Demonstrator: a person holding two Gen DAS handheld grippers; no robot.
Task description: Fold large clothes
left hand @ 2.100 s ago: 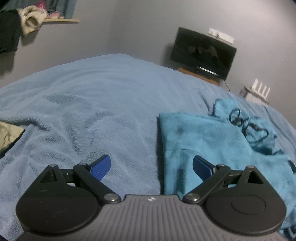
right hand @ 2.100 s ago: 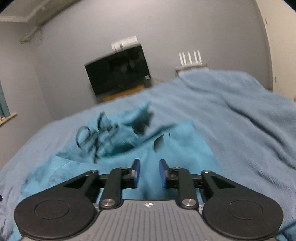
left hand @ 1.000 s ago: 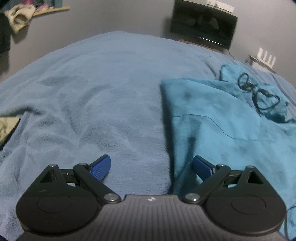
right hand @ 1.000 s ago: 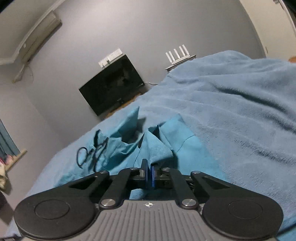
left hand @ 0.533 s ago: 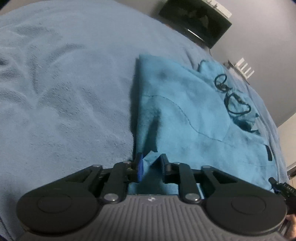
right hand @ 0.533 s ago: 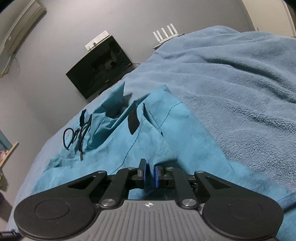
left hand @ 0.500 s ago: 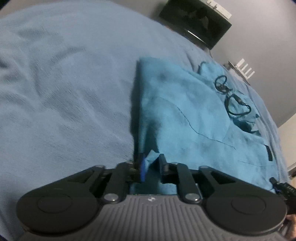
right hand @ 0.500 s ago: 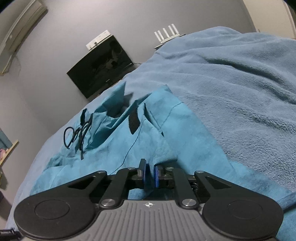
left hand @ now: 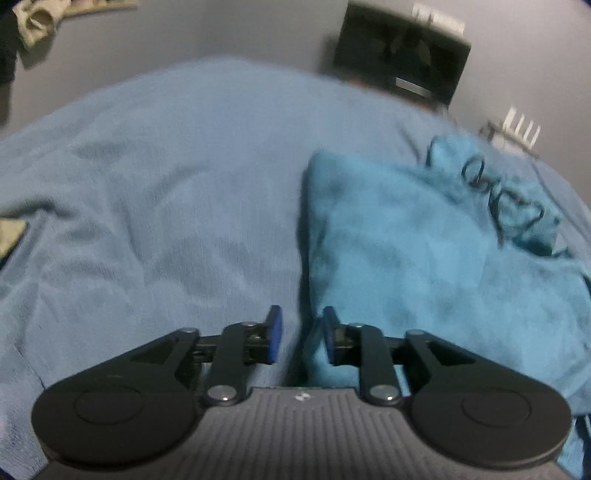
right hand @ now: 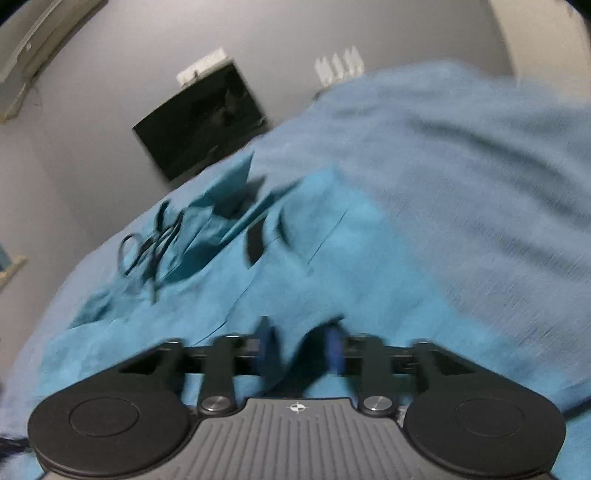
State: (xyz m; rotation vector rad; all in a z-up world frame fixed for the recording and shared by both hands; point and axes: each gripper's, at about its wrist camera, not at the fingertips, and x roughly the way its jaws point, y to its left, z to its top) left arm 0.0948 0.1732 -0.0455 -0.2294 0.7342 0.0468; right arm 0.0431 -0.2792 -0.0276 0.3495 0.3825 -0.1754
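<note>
A teal garment (left hand: 424, 251) with a black drawstring (left hand: 495, 192) lies folded on the blue blanket (left hand: 166, 192). My left gripper (left hand: 301, 334) is open at the garment's near left edge, with no cloth between its blue pads. In the right wrist view the same garment (right hand: 295, 280) spreads ahead, its drawstring (right hand: 147, 243) at the far left. My right gripper (right hand: 299, 343) is open just above the garment's near right part; the frame is motion-blurred.
A black TV (left hand: 402, 70) stands by the grey wall past the bed, with a white router (left hand: 521, 129) to its right. A shelf with clothes (left hand: 37, 18) hangs at the far left. A pale cloth corner (left hand: 11, 236) lies at the blanket's left edge.
Both grippers were shut on the garment's near edge half a second ago and have now opened and let it go. Both views have tilted up and back.
</note>
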